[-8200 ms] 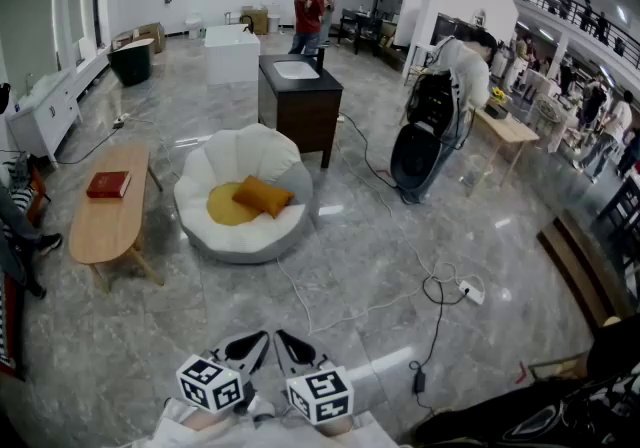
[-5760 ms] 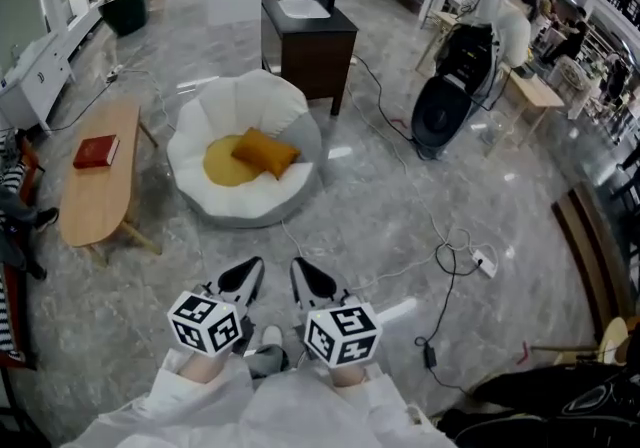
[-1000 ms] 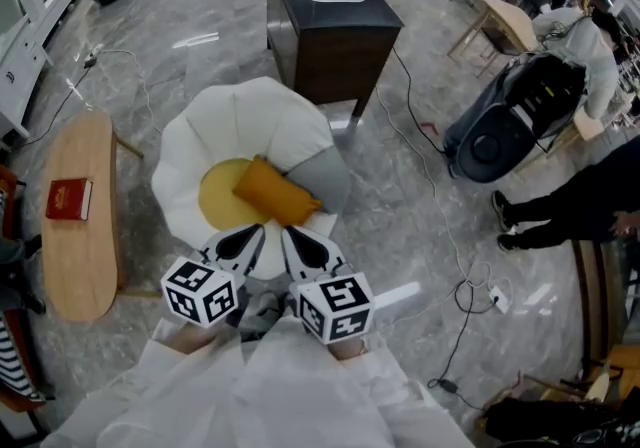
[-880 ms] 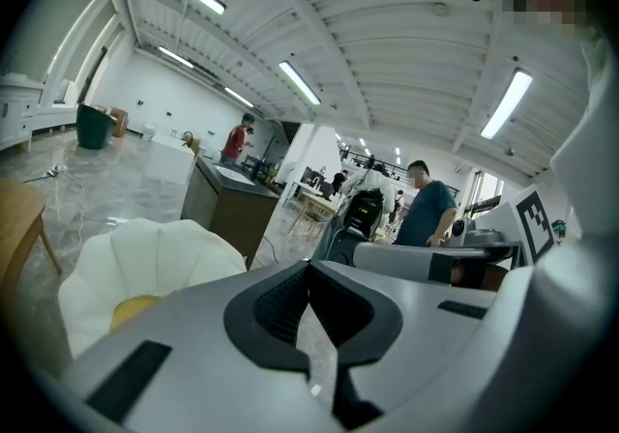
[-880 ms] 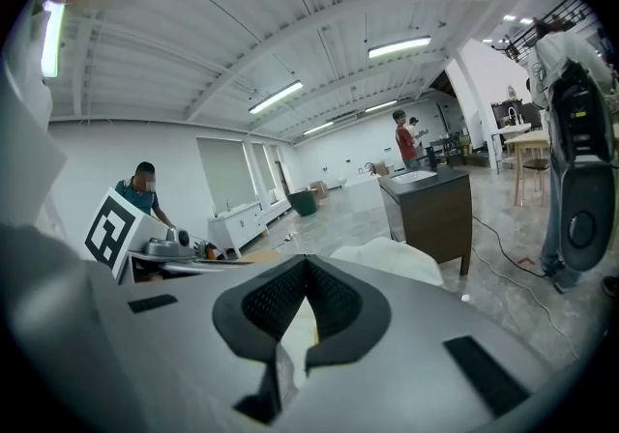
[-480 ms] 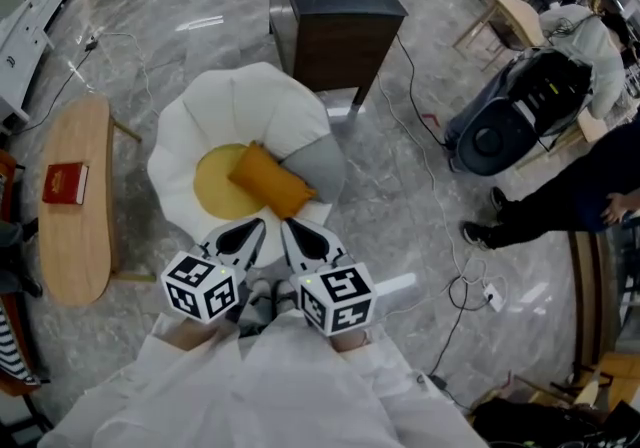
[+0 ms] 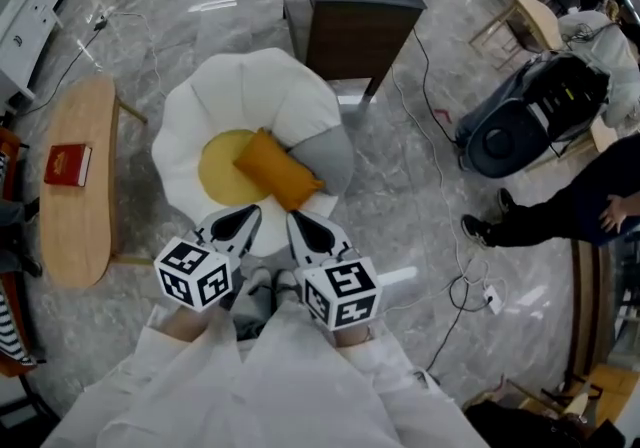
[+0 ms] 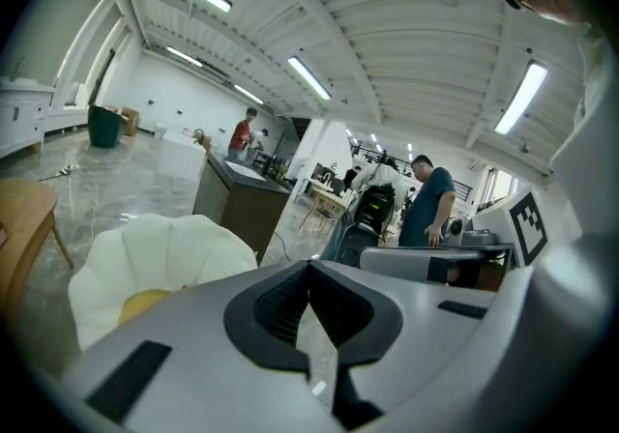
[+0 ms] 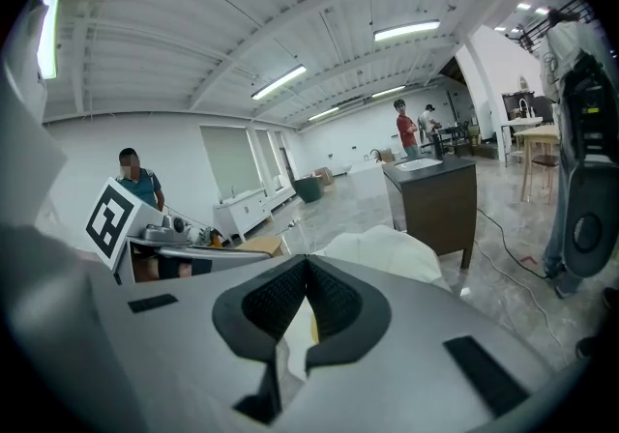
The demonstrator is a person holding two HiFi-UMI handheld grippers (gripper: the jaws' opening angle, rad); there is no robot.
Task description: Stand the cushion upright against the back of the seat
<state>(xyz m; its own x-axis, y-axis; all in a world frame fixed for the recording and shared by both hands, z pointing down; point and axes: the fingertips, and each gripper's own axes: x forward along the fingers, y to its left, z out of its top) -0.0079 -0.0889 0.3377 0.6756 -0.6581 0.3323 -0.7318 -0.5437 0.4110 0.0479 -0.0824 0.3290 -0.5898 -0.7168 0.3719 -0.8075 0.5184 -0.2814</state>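
- Whereas the seat [image 7: 250,96] was small and far up the head view some seconds back, it now fills the middle of the frame. The walk across the floor looks finished.
- Over the last second little has shifted. The tips of the left tool [image 7: 248,216] and the right tool [image 7: 297,223] now lie over the seat's near rim, at lower centre.
- Both tools are clenched on nothing. In each gripper view the dark pads meet at the tip, with only floor and seat showing past them.
- For the task this means the approach is done but the handling has not begun. The cushion [image 7: 278,168] is untouched and lies as it did in the earlier views.
- The cushion is a plump, mustard-orange rectangle lying flat and slantwise. Its upper-left end rests on the round yellow seat pad [image 7: 218,168], and its lower-right end reaches toward the grey part of the seat.
- It is just beyond the tool tips and apart from them.
- The white petal-shaped back rises toward the top of the frame, on the side of the dark cabinet [image 7: 350,6]. The cushion is not leaning on it.
- My judgement is that the jaws must open before either can take an edge of the cushion and tip it up against that back.
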